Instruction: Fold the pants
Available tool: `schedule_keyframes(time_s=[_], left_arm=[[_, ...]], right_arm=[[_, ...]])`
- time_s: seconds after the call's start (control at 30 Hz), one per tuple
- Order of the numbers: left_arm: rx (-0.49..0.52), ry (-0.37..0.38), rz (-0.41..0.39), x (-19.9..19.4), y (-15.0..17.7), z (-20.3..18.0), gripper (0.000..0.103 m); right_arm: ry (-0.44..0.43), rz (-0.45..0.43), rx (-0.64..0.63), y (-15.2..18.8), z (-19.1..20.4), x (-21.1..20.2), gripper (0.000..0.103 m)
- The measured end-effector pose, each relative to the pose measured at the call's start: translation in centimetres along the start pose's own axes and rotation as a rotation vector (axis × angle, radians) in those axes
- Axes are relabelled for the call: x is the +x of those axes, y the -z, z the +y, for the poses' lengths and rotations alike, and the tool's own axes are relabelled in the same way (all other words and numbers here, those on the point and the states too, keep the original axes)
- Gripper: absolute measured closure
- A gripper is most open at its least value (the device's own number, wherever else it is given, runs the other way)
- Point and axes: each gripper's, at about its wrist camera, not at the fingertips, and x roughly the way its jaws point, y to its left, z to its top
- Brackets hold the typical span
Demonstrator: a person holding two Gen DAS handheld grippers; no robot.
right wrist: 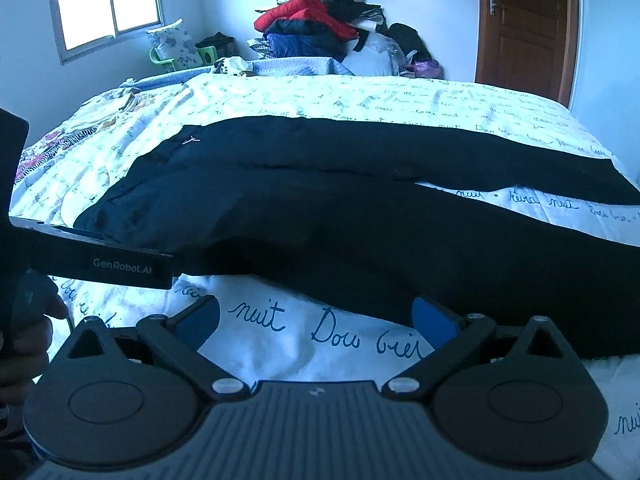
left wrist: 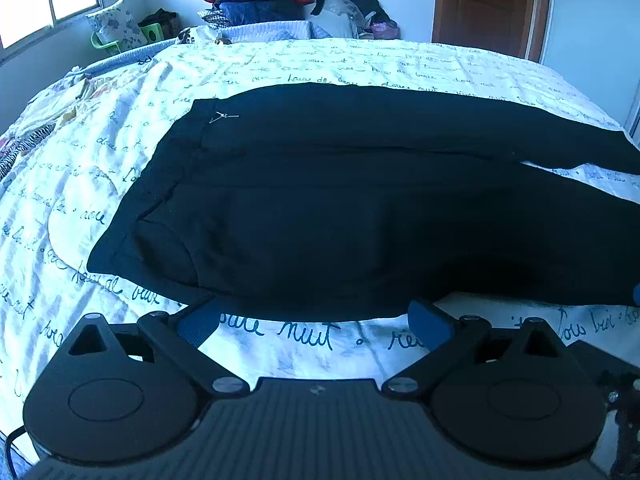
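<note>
Your fingers (left wrist: 430, 322) on both grippers stand wide and empty just before the pants (left wrist: 340, 200); next, grasp their near edge.

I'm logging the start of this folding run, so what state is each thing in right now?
Pants: spread flat on the bed, unfolded, legs apart at the right.
Left tool: open, empty, at the pants' near edge.
Right tool: open, empty, at the near edge.
Door: closed.
Clothes pile: heaped, unfolded, beyond the bed.
Bedspread: laid out, slightly wrinkled.
</note>
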Motion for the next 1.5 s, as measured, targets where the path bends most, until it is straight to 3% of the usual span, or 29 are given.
schedule_keyframes(time_s=[0.4,0.6,0.77,0.83,0.93,1.13,1.33,1.5], left_arm=[[0.014,-0.016,0.002,0.4,0.0,0.0,0.002],[0.013,0.024,0.003,0.0,-0.7,0.8,0.002],[0.018,-0.030,-0.043,-0.1,-2.9,2.8,0.002],[-0.019,-0.034,-0.039,0.4,-4.3,4.2,0.002],[-0.103,-0.009,-0.016,1.3,-6.4,6.6,0.003],[-0.162,-0.001,-0.028,3.1,-10.5,9.5,0.003],[-0.167,-0.076,-0.028,6.1,-13.8,11.1,0.002],[-0.189,-0.079,0.008,8.5,-16.1,12.5,0.002]], right_arm=[[-0.028,-0.061,0.038,-1.0,-1.0,-0.5,0.000],[-0.051,-0.108,-0.099,-3.1,-0.2,0.0,0.000],[-0.111,-0.188,-0.229,-6.8,0.3,1.6,0.000],[-0.166,-0.192,-0.318,-8.9,0.8,3.1,0.000],[-0.165,-0.157,-0.431,-12.1,1.8,7.0,0.000],[-0.275,-0.060,-0.410,-18.7,1.7,16.5,0.000],[-0.223,-0.031,-0.554,-21.5,3.8,25.1,0.001],[-0.296,-0.020,-0.602,-23.6,4.7,30.2,0.007]])
